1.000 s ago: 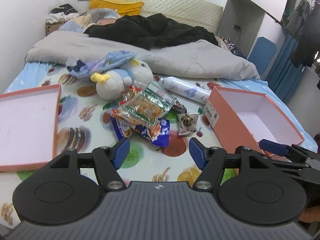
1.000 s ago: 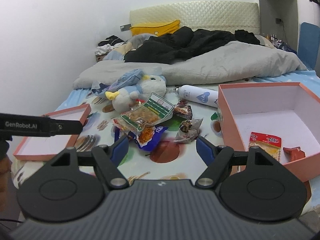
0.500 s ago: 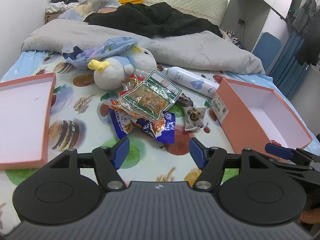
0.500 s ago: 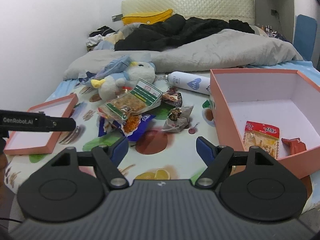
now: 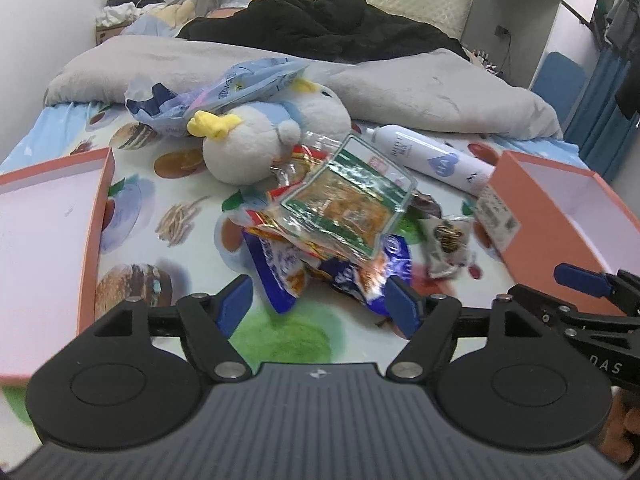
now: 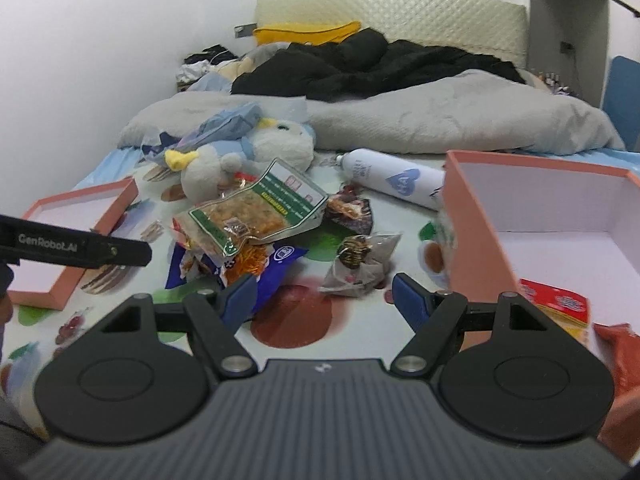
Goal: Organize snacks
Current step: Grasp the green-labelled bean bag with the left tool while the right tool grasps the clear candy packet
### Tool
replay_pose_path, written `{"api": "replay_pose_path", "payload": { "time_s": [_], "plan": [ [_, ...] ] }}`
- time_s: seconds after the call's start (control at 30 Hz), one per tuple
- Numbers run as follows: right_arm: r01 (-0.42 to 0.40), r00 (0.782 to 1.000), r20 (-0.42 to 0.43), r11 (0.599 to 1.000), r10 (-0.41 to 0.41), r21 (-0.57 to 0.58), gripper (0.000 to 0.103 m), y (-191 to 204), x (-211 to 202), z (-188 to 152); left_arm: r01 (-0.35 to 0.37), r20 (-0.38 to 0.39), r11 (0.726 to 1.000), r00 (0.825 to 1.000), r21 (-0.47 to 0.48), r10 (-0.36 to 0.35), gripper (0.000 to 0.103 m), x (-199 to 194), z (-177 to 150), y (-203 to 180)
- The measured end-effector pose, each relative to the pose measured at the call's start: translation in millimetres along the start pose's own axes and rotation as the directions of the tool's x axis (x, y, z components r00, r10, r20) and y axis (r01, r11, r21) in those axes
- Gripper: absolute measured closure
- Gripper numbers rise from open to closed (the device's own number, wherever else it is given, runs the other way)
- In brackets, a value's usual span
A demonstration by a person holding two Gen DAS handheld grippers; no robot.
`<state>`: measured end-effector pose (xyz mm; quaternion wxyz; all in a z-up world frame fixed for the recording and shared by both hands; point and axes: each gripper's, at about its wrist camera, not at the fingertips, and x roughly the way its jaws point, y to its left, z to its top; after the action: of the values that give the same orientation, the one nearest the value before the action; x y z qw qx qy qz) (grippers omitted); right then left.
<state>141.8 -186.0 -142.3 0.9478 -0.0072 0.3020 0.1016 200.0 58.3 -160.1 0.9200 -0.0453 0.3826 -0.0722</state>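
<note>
A pile of snack packets lies mid-bed: a green-edged clear packet (image 5: 348,204) (image 6: 256,208) on top, blue packets (image 5: 360,272) (image 6: 272,260) beneath, and a small grey packet (image 5: 446,246) (image 6: 358,260) to the right. The pink open box (image 5: 560,208) (image 6: 480,216) at right holds a red-yellow packet (image 6: 556,304) and a red one (image 6: 624,352). My left gripper (image 5: 320,304) is open just short of the blue packets. My right gripper (image 6: 324,296) is open, near the grey packet.
A pink box lid (image 5: 96,216) (image 6: 76,216) lies at left. A plush duck (image 5: 264,140) (image 6: 240,156) and a white bottle (image 5: 432,156) (image 6: 392,180) sit behind the pile. A grey blanket (image 5: 420,92) and black clothes (image 5: 320,28) cover the far bed.
Both grippers have moved forward and closer to the snack pile, which now looks larger. Both stay open and empty.
</note>
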Motion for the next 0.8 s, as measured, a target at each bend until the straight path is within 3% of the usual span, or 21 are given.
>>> {"api": "replay_pose_path", "payload": {
  "time_s": [0.07, 0.43, 0.53, 0.8],
  "plan": [
    [-0.001, 1.0, -0.013, 1.0, 0.001, -0.027, 0.027, 1, 14, -1, -0.006, 0.008, 1.0, 1.0, -0.009, 0.006, 0.016, 11, 1, 8],
    [0.048, 0.996, -0.079, 0.999, -0.049, -0.012, 0.027, -5, 89, 3, 0.054, 0.031, 0.999, 0.998, 0.006, -0.054, 0.015, 59, 26, 21],
    [0.099, 0.99, -0.098, 0.995, -0.099, -0.002, 0.027, -8, 107, 7, 0.057, 0.05, 0.996, 0.997, 0.074, -0.061, 0.006, 68, 38, 10],
    [0.13, 0.985, -0.114, 0.991, -0.127, 0.019, 0.027, -16, 140, 9, 0.041, 0.056, 0.948, 0.997, 0.317, -0.061, 0.005, 108, 53, -28]
  ]
}}
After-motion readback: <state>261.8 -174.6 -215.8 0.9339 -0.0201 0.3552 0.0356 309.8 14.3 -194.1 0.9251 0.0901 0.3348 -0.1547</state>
